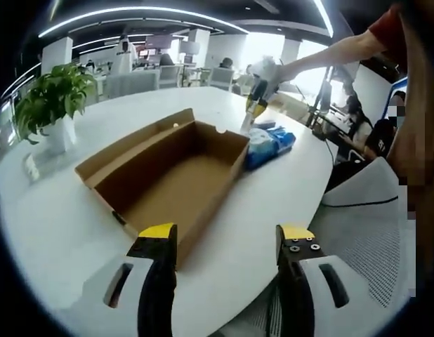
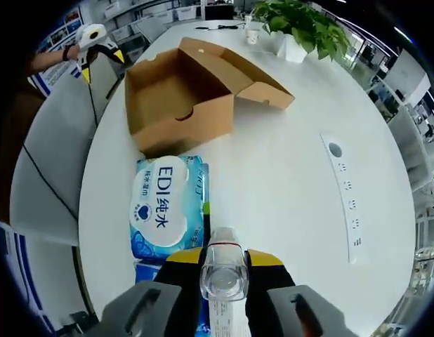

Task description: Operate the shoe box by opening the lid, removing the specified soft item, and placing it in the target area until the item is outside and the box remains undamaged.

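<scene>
Yellow-tipped jaws of the left gripper (image 1: 227, 242) rise at the bottom of the left gripper view, standing apart with nothing between them; just beyond them lies the open cardboard shoe box (image 1: 171, 175) on the round white table (image 1: 55, 232), its lid (image 1: 129, 144) folded back on the far side and its inside bare; past the box's far end lies the blue-and-white tissue pack (image 1: 270, 144), close against the box's end, though contact cannot be told; above that pack the right gripper (image 1: 255, 105) hangs at the end of a person's outstretched arm (image 1: 329, 53); a potted green plant (image 1: 52, 98) in a white pot stands on the table well to the left of the box; a grey mesh chair back (image 1: 375, 232) sits at the table's near edge on the right.

Closest in the right gripper view, the right gripper (image 2: 224, 270) has its jaws closed on a clear plastic bottle (image 2: 224, 277), seen end-on; just beyond it the tissue pack (image 2: 166, 203), printed with "EDI", lies flat on the table (image 2: 287, 182), outside the box and near its short wall; the shoe box (image 2: 182, 98) stands open beyond, lid (image 2: 245, 74) hinged away to the right; the left gripper (image 2: 97, 49) shows at upper left, off the table's edge; the plant (image 2: 305, 24) stands at the far side; a white power strip (image 2: 345, 196) lies on the table to the right, well apart from the box.
</scene>
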Tool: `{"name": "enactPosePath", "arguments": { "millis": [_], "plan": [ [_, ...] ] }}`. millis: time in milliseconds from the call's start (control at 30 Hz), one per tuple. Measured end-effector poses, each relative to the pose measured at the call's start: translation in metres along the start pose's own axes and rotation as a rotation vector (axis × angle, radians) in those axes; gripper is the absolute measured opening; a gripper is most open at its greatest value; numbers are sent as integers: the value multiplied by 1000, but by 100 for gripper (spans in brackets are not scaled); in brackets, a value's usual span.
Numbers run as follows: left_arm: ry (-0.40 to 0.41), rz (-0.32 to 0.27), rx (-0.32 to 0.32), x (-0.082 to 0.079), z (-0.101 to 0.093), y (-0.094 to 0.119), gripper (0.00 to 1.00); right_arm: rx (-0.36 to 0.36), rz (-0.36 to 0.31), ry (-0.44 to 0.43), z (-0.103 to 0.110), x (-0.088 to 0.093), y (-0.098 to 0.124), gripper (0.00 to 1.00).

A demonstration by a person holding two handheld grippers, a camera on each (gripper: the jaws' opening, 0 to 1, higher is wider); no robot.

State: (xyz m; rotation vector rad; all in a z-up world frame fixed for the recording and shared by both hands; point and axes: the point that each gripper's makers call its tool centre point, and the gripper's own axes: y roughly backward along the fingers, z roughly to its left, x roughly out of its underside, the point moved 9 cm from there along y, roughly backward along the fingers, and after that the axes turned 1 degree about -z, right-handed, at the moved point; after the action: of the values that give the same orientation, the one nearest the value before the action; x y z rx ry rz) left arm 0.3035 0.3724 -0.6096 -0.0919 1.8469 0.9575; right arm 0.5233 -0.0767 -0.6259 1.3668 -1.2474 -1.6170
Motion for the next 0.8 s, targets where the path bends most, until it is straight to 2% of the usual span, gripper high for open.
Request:
{"name": "enactPosePath", "arguments": {
  "millis": [367,800],
  "plan": [
    [8,14,2,3,1,-1,56,-23,56,40,2,7,-15,18],
    [10,18,14,2,0,-6,56,-34,58,54,5,1,-13,18]
  ]
}}
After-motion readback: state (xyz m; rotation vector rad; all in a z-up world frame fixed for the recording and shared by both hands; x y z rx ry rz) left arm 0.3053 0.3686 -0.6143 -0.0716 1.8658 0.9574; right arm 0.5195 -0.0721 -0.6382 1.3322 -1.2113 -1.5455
